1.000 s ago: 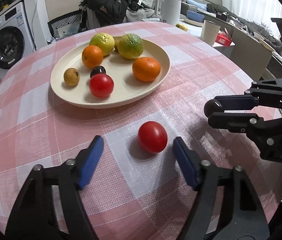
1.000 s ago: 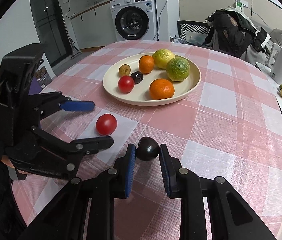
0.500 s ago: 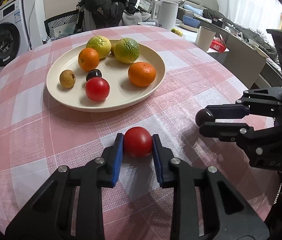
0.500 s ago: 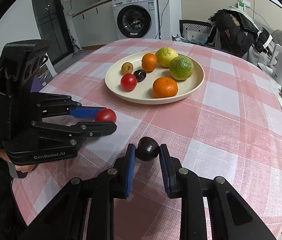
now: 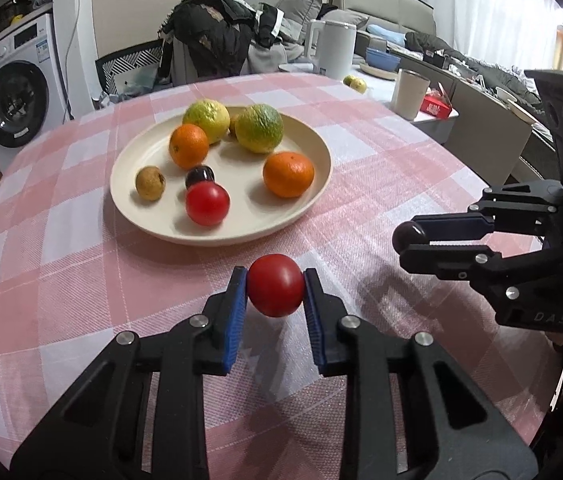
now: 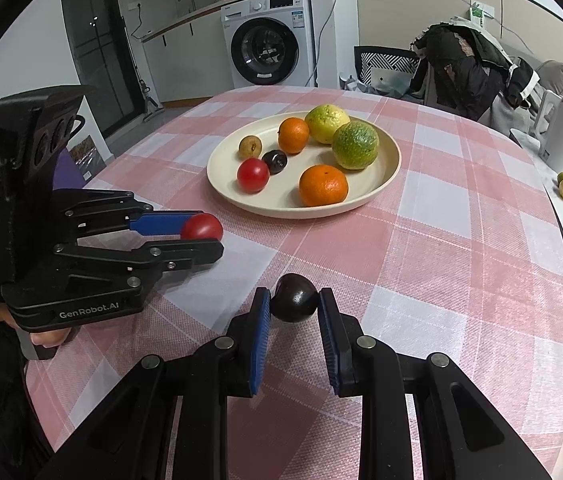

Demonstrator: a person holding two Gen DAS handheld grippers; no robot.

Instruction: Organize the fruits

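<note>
My left gripper (image 5: 275, 289) is shut on a red tomato (image 5: 275, 290) and holds it just above the cloth, short of the cream plate (image 5: 305, 204). It also shows in the right wrist view (image 6: 201, 236) with the tomato (image 6: 202, 227). My right gripper (image 6: 294, 300) is shut on a dark plum (image 6: 295, 298), which also shows in the left wrist view (image 5: 407, 235). The plate (image 6: 377, 188) holds a second tomato (image 5: 206, 204), a dark plum (image 5: 199, 176), two oranges, two green-yellow citrus and a small brown fruit (image 5: 150, 183).
The round table has a pink and white checked cloth (image 5: 361, 152). A white kettle (image 5: 335, 50) and a cup (image 5: 409, 94) stand on a side surface beyond the table's right edge. A washing machine (image 6: 269, 46) and a chair with clothes (image 5: 217, 44) stand behind.
My left gripper closed on the tomato and has lifted it slightly toward the plate. My right gripper has kept hold of the plum and moved a little forward.
</note>
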